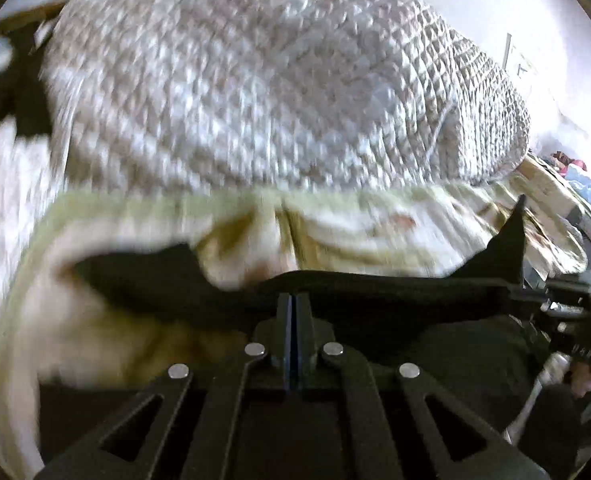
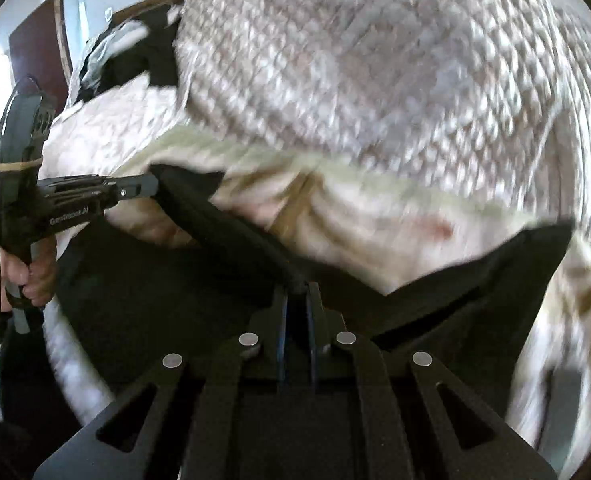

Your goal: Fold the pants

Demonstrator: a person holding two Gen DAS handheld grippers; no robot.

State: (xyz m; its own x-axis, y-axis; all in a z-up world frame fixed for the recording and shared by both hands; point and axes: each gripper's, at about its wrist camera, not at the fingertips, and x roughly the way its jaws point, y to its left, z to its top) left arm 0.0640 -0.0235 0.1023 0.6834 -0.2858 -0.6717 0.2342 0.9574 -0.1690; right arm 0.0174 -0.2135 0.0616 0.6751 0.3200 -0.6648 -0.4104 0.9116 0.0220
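The black pants [image 1: 375,300] hang stretched between both grippers over the bed. In the left wrist view my left gripper [image 1: 293,304] is shut, with the pants' edge pinched at its tips. My right gripper [image 1: 513,286] shows at the right edge, holding the far end of the same edge. In the right wrist view my right gripper [image 2: 297,290] is shut on a bunched fold of the pants [image 2: 475,280]. My left gripper [image 2: 151,182] grips the cloth at the left, with a hand [image 2: 15,276] on its handle. Both views are blurred.
A quilted white-grey cover [image 1: 275,80] [image 2: 375,60] is heaped on the bed behind a cream blanket [image 1: 335,220] [image 2: 335,208]. A dark garment [image 2: 151,56] lies near the wooden headboard [image 2: 35,40]. Clutter [image 1: 567,168] sits beyond the bed's right side.
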